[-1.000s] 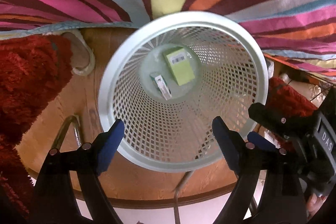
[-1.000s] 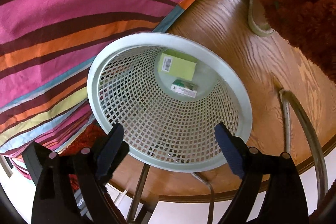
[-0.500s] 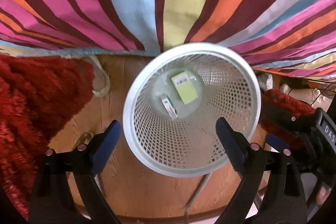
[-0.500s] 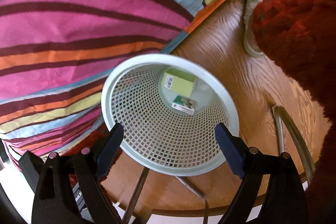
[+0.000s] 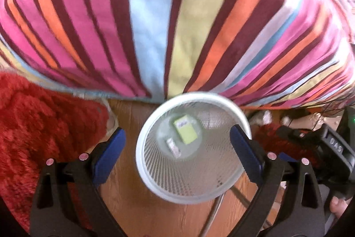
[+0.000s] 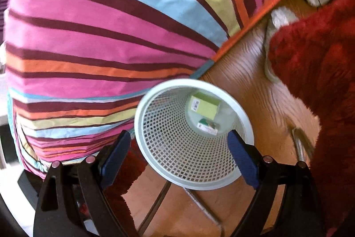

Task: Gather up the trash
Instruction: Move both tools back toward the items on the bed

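Our left gripper (image 5: 177, 143) and right gripper (image 6: 177, 149) both hang with jaws spread wide and nothing between them, framing the white mesh wastebasket (image 5: 221, 179) low in the centre of each frame. At its bottom we see the trash: a green box (image 6: 205, 107) and a small white-and-green carton (image 6: 207, 126), whose print we cannot read; the left view is blurred. The basket stands on a wooden floor (image 6: 244, 72), just beside a striped bedcover (image 6: 99, 37) filling the upper frame. A red shaggy rug (image 6: 315, 63) cuts off at the right edge, half hiding a pale slipper (image 6: 271, 37).
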`<state>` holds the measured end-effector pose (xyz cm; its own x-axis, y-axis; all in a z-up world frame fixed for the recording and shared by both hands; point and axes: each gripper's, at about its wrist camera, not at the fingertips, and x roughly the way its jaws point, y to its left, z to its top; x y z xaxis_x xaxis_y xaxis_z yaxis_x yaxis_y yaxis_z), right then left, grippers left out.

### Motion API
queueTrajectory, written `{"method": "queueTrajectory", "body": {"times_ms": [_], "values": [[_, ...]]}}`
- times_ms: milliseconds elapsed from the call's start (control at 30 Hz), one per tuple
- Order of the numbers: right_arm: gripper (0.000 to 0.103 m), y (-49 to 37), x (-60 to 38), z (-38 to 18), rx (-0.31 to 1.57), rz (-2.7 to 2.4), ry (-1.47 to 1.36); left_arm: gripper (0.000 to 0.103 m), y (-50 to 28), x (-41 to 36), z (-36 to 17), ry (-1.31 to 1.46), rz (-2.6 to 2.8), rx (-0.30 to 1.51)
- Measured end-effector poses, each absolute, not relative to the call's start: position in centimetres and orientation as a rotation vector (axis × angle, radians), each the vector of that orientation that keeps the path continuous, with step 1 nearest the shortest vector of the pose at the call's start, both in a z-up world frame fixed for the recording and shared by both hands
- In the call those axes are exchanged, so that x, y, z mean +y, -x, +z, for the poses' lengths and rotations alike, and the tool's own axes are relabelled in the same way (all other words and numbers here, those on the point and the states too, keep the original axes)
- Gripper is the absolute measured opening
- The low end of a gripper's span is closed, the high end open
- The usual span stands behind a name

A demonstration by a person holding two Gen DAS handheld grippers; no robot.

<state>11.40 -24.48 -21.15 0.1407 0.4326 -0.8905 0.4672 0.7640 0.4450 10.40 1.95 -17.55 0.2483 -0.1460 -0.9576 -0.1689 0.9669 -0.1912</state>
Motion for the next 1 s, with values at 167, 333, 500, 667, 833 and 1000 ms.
{"method": "queueTrajectory", "body": {"times_ms": [167, 333, 500, 667, 833, 1000], "values": [[0.084, -11.3, -24.0, -17.8, 1.373, 0.023, -0.69, 0.092, -10.2, 0.9, -14.2, 0.22, -0.059, 1.173], [0.084, -10.8, -23.1, -10.8, 1.102, 0.045, -0.474, 0.092, -9.6, 0.7, -9.6, 0.183, -0.093, 0.995], [0.084, -9.7, -22.0, -4.7, 0.827, 0.036, -0.268, 0.092, -9.2, 1.7, -6.1, 0.099, -0.005, 0.846], [0.084, -10.0, -21.6, -1.8, 0.698, 0.057, -0.204, 0.092, -10.0, 2.5, -4.3, 0.077, 0.004, 0.797], [0.084, -12.3, -22.5, -0.5, 0.69, 0.058, -0.178, 0.092, -11.5, 2.1, -3.1, 0.009, -0.03, 0.742], [0.084, -14.7, -23.0, 0.0, 0.71, 0.054, -0.153, 0.092, -15.2, 2.2, -2.9, -0.018, -0.04, 0.764]]}}
